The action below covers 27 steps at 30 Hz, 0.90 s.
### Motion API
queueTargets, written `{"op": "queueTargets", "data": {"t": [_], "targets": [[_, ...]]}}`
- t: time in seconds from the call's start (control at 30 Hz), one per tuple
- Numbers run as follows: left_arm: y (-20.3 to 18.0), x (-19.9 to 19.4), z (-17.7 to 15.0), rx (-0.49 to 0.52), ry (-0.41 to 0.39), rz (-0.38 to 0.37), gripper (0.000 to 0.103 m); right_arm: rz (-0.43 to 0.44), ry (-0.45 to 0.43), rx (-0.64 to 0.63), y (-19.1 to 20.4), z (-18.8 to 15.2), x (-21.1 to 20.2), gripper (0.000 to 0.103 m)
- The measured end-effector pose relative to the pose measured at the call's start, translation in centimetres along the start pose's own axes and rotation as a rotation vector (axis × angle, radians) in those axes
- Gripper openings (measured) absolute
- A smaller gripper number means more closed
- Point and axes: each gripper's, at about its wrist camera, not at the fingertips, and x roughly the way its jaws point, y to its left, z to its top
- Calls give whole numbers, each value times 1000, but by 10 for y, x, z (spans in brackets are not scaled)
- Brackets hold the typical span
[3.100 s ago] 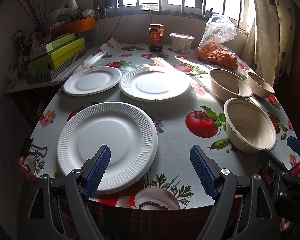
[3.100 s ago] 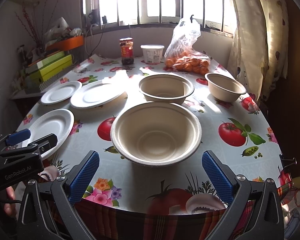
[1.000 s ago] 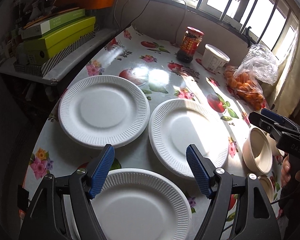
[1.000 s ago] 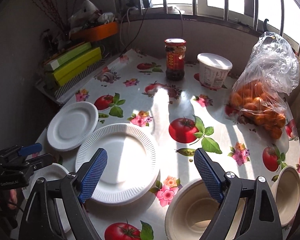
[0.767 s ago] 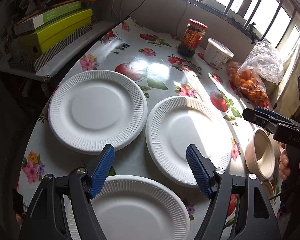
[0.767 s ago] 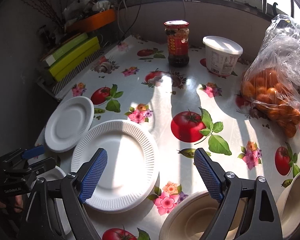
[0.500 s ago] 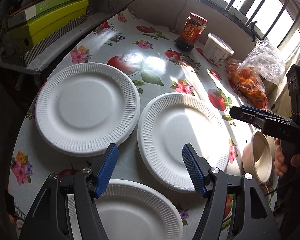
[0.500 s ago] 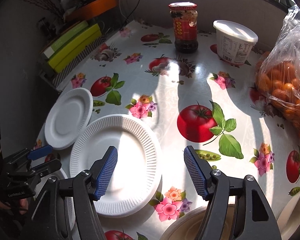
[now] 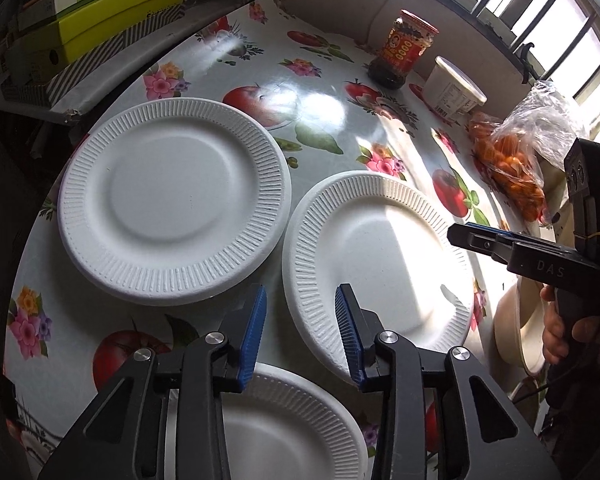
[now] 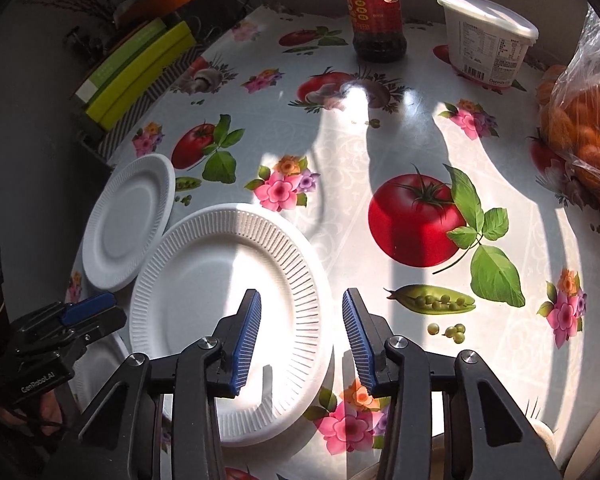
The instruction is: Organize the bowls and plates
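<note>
The middle plate (image 9: 376, 256) lies flat on the counter (image 9: 324, 92), between both tools. The left tool (image 9: 300, 336) is at its left rim, the right tool (image 10: 300, 340) at its right rim. Both are half open, holding nothing, about equally near.

beyond the middle plate (image 10: 228, 300) the tablecloth (image 10: 380, 128) lies bare up to the sauce jar (image 10: 376, 8) and white tub (image 10: 486, 36). left of that plate the far plate (image 9: 172, 200) nearly touches it; right, the orange bag (image 10: 584, 132) blocks the edge.
</note>
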Motion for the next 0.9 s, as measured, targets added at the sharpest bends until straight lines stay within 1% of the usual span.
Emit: {"op": "queueTargets", "data": {"t": [0.03,0.17,0.4,0.53,0.63,0.9], "targets": [[1,2,0,-5,6,1,32,1,3,2,0,0,1,40],[4,6,0,-29,27,-13,31,7,12,17,-4,1,4,31],[8,10,0,-54,45,-23,30,10,24,32,-8,-1,7,25],[6,12,0,-50,52,-27,22,3,27,44,-10,-3,9,17],[5,14,0,-50,57,-32,18,13,23,57,-12,-3,8,16],[4,15,1,-51,55,-25,17,14,18,60,-12,-4,6,15]]}}
